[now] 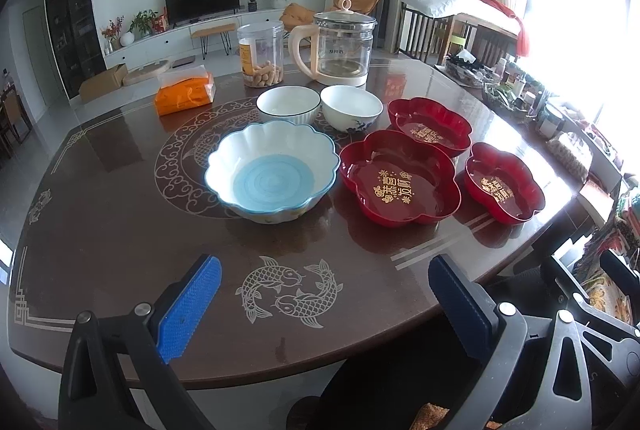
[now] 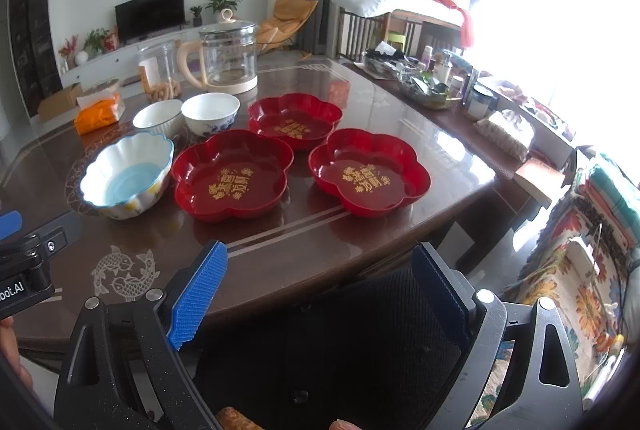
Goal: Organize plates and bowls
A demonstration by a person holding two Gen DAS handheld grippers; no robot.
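Note:
Three red flower-shaped plates with gold lettering sit on the dark table: a large one (image 1: pixel 400 178) (image 2: pixel 232 178), one behind it (image 1: pixel 430 126) (image 2: pixel 295 118), and one to the right (image 1: pixel 504 182) (image 2: pixel 370 172). Left of them stands a big scalloped bowl with a blue bottom (image 1: pixel 272 170) (image 2: pixel 128 176). Behind are a white ribbed bowl (image 1: pixel 288 104) (image 2: pixel 158 118) and a white bowl with blue flowers (image 1: pixel 351 107) (image 2: pixel 210 113). My left gripper (image 1: pixel 324 306) is open over the near table edge, holding nothing. My right gripper (image 2: pixel 320 294) is open too, near the table's front edge.
A glass kettle (image 1: pixel 340 48) (image 2: pixel 224 58), a clear jar of snacks (image 1: pixel 262 54) and an orange tissue pack (image 1: pixel 185 92) stand at the back of the table. A cluttered side table (image 2: pixel 440 86) lies to the right. A black chair back (image 2: pixel 340 342) is below my right gripper.

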